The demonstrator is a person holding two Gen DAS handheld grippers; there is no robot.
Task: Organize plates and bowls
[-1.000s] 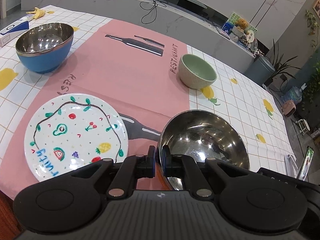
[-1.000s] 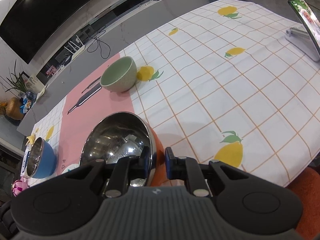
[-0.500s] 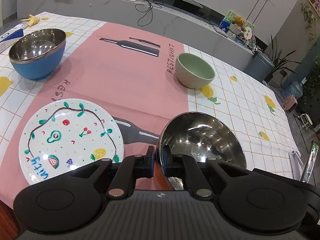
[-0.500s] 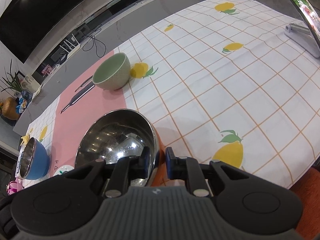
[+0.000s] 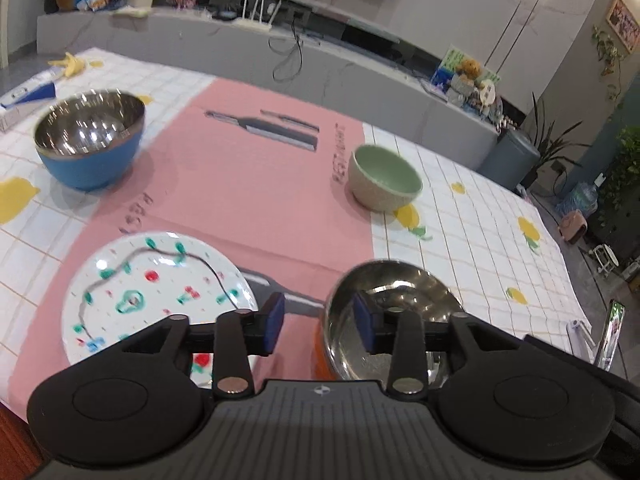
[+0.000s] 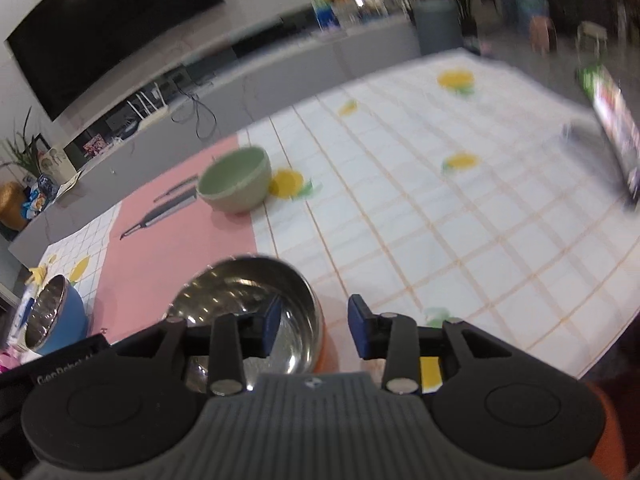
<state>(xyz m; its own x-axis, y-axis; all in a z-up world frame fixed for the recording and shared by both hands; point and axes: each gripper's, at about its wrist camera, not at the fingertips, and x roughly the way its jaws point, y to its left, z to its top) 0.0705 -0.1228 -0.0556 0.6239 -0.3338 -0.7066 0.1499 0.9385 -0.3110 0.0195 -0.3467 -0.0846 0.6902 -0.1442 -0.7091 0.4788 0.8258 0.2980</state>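
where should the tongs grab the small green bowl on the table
Grip the green bowl by its rim, one finger inside and one outside the wall. It stands upright with its mouth open and nothing inside, so the thin lip is free. Come from above on the near side, likely with the right tongs, now open.

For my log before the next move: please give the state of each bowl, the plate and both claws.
Orange steel bowl: upright, released, empty.
Blue steel bowl: upright, empty.
Green bowl: upright, empty.
Fruit plate: flat, empty.
Left claw: open, straddling the rim.
Right claw: open, straddling the rim.
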